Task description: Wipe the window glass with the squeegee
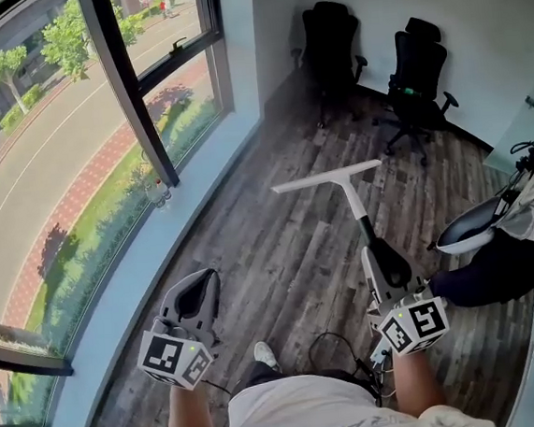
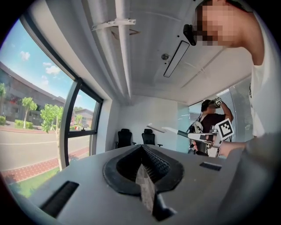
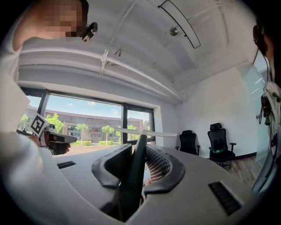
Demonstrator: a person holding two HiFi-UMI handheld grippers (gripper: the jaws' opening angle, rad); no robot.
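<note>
White squeegee (image 1: pixel 350 196) in right claw (image 1: pixel 386 270), well off window glass (image 1: pixel 52 172).

Letters "AINING" on the white shirt (image 1: pixel 309 403) (upside down, start cut off)

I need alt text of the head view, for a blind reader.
The right gripper holds a squeegee by its handle over the wooden floor, clear of the window glass. The left gripper is shut, empty. Two office chairs stand by the far wall.
</note>
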